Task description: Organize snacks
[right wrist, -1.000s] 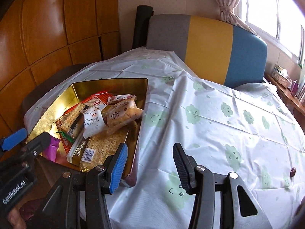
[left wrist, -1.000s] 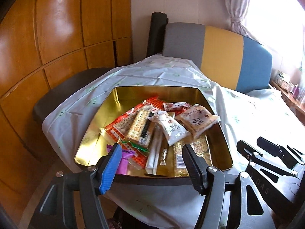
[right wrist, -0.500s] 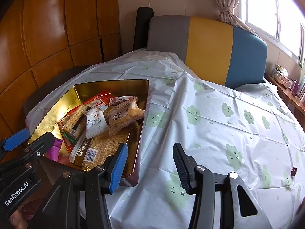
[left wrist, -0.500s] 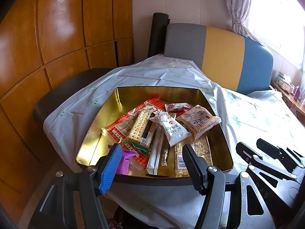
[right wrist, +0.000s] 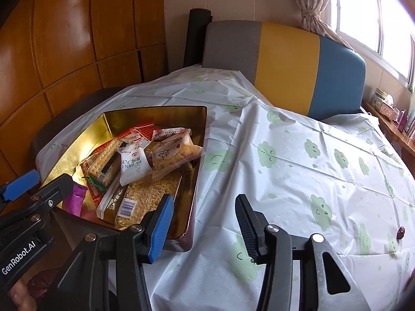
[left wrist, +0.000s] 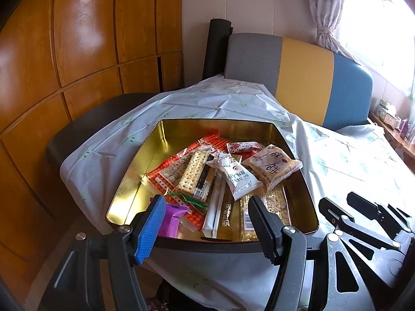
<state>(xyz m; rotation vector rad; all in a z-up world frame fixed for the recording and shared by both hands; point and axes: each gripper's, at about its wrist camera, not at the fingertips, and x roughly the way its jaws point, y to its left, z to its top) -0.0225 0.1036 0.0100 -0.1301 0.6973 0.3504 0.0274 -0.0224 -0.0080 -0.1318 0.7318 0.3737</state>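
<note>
Although the snacks already lie gathered in the gold tin at the middle of the left wrist view, they sit in a loose heap, so I judge the sorting barely begun. At the lower centre of that frame the left gripper is spread wide and holds nothing, poised just before the tin's near rim. Beyond it a cracker pack leans over a red checkered wrapper, a white sachet and a brown cake packet overlap at centre right, and a purple wrapper rests by the near left corner. In the right wrist view the same tin fills the left half of the frame on the cloud-print tablecloth that covers the desk, with a puffed-rice bar lying along its near right wall. At the bottom centre the right gripper is likewise spread and empty, hovering over bare cloth beside the tin's near corner. One small dark red thing, possibly a stray sweet, lies alone at the lower right; I would guess it remains to be collected.
</note>
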